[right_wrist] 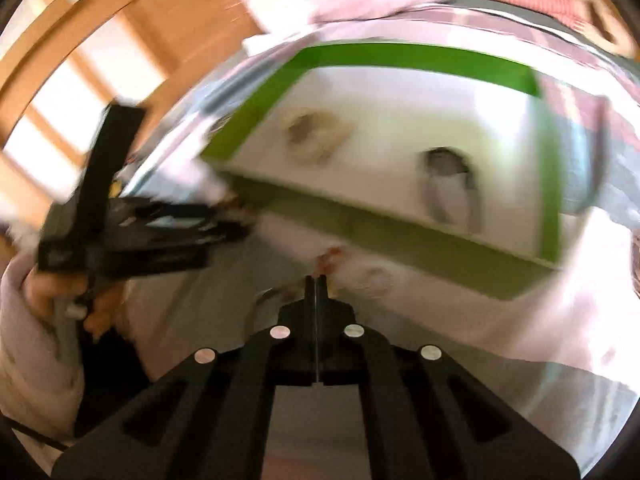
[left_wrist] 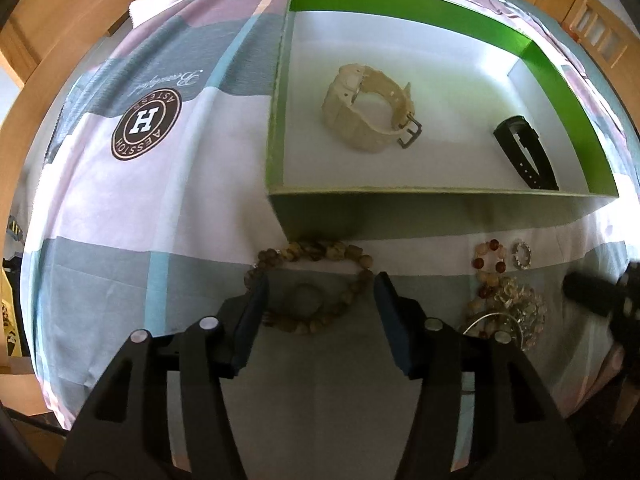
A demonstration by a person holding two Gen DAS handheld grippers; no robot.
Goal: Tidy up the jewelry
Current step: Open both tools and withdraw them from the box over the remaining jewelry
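A green box (left_wrist: 552,76) with a white floor lies on the bedspread. In it are a cream watch (left_wrist: 370,114) and a black band (left_wrist: 526,152). My left gripper (left_wrist: 318,284) is open, its jaws on either side of a brown bead bracelet (left_wrist: 316,286) just in front of the box. To its right lie a red and cream bead bracelet (left_wrist: 490,262), a small silver ring (left_wrist: 522,256) and a pile of beads and bangles (left_wrist: 508,310). My right gripper (right_wrist: 316,280) is shut and empty in a blurred view, above the jewelry (right_wrist: 330,260) near the box (right_wrist: 384,236).
The bedspread (left_wrist: 140,208) is patched grey, pink and blue with a round brown logo (left_wrist: 146,124). Wooden furniture (left_wrist: 52,12) stands behind the bed. The left gripper and the hand holding it (right_wrist: 120,232) show at the left of the right wrist view.
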